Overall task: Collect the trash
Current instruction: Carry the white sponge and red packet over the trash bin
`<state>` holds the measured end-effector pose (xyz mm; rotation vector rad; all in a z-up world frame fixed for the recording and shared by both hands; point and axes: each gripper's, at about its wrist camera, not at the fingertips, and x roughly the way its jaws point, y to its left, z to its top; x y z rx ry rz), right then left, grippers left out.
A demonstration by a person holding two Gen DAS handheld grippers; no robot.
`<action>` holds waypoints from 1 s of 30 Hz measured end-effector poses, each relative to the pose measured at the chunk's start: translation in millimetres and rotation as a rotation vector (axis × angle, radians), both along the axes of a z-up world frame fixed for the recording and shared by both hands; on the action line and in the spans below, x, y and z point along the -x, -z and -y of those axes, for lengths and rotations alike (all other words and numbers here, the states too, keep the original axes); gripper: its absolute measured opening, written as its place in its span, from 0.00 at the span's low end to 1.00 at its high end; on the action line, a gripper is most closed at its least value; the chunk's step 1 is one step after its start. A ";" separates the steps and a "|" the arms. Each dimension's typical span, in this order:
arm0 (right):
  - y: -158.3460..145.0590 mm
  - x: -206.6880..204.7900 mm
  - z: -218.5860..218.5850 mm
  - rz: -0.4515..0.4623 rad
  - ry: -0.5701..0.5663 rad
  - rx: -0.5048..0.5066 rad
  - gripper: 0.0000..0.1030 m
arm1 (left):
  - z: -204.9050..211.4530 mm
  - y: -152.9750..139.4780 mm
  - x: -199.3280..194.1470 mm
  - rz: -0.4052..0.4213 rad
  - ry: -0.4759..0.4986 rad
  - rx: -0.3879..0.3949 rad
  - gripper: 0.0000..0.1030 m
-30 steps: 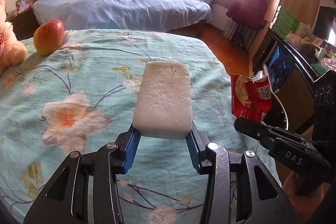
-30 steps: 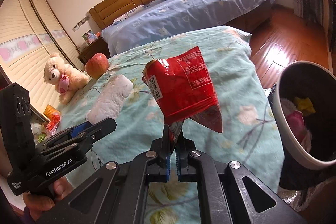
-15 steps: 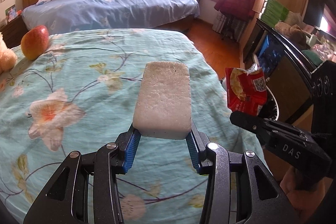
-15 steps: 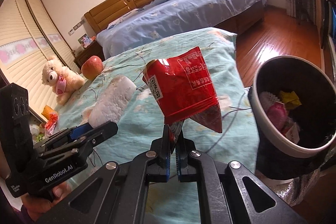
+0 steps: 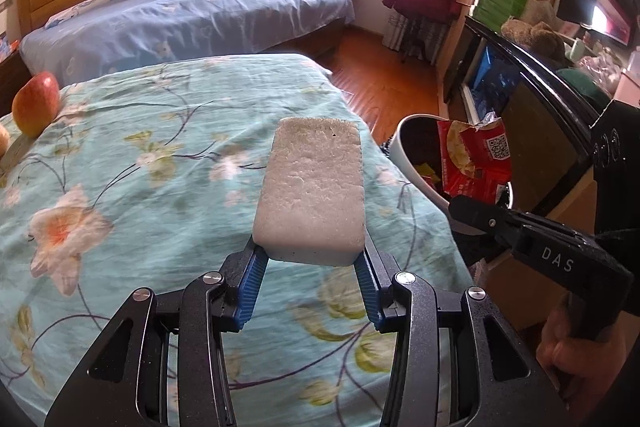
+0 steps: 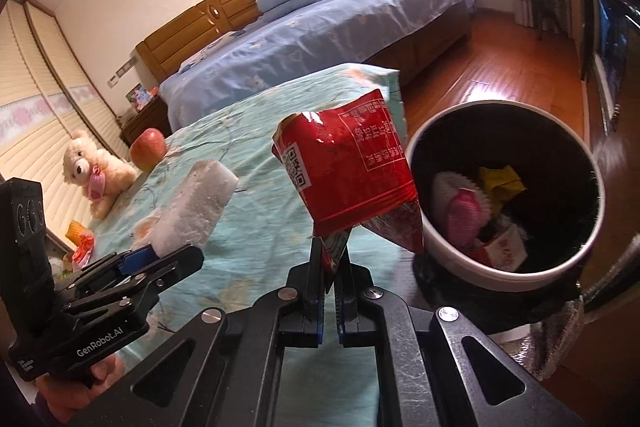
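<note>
Right now the left hand-held gripper (image 5: 311, 259) is clamped on the near end of a white foam block (image 5: 314, 187), whose length sticks out ahead of the blue pads (image 5: 250, 283) over the floral bedspread (image 5: 140, 155). To its right, the right hand-held gripper (image 6: 329, 267) has its jaws pinched nearly together on the crimped bottom edge of a red snack bag (image 6: 352, 171), which stands up above the fingertips. Just ahead and to the right of that gripper sits a white-rimmed trash bin (image 6: 452, 267) with a dark liner, already holding pink, yellow and white scraps; from the left wrist view the bag (image 5: 474, 159) hangs over the bin's mouth. Far to the left of both grippers, an apple (image 6: 148, 148) and a teddy bear (image 6: 94, 173) rest on the bed
</note>
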<state>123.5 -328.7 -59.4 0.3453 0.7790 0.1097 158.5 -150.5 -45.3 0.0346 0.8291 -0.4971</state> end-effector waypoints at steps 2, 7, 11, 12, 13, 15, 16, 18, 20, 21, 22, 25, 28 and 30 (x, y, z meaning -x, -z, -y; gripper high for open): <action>-0.2 2.4 7.0 0.001 0.014 0.001 0.03 | 6.0 -1.0 0.9 0.005 0.012 -0.006 0.40; -0.1 8.0 23.7 -0.001 0.048 0.004 0.03 | 21.0 -2.6 1.7 0.010 0.043 -0.013 0.40; 0.0 12.0 35.1 -0.001 0.073 0.006 0.03 | 34.6 -4.8 3.9 0.018 0.071 -0.021 0.40; -0.3 12.8 38.3 -0.002 0.079 0.007 0.03 | 38.0 -5.5 4.1 0.018 0.078 -0.021 0.40; -0.3 13.7 41.1 -0.003 0.086 0.009 0.03 | 40.4 -6.2 3.6 0.019 0.083 -0.021 0.40; -0.1 15.8 47.1 -0.003 0.099 0.010 0.03 | 46.7 -8.1 3.8 0.024 0.095 -0.022 0.40; 0.0 16.5 49.7 -0.004 0.104 0.010 0.03 | 49.3 -8.9 3.9 0.026 0.099 -0.022 0.40; 0.1 17.4 54.9 -0.005 0.114 0.013 0.03 | 55.4 -10.5 3.3 0.031 0.109 -0.025 0.40; 0.8 18.2 60.8 -0.007 0.127 0.014 0.03 | 59.9 -11.9 2.6 0.035 0.117 -0.026 0.40; 1.1 18.3 63.6 -0.008 0.132 0.014 0.03 | 62.4 -12.8 2.2 0.036 0.122 -0.025 0.40; 1.3 18.5 66.3 -0.008 0.138 0.014 0.03 | 64.9 -13.5 1.7 0.037 0.126 -0.024 0.40; 2.5 18.6 74.5 -0.011 0.155 0.014 0.03 | 71.6 -14.9 0.7 0.038 0.138 -0.023 0.40; 4.2 17.9 81.2 -0.016 0.168 0.017 0.03 | 78.7 -15.4 0.0 0.040 0.150 -0.025 0.40; 5.7 17.1 85.1 -0.021 0.178 0.019 0.03 | 83.8 -15.5 -0.8 0.039 0.159 -0.027 0.40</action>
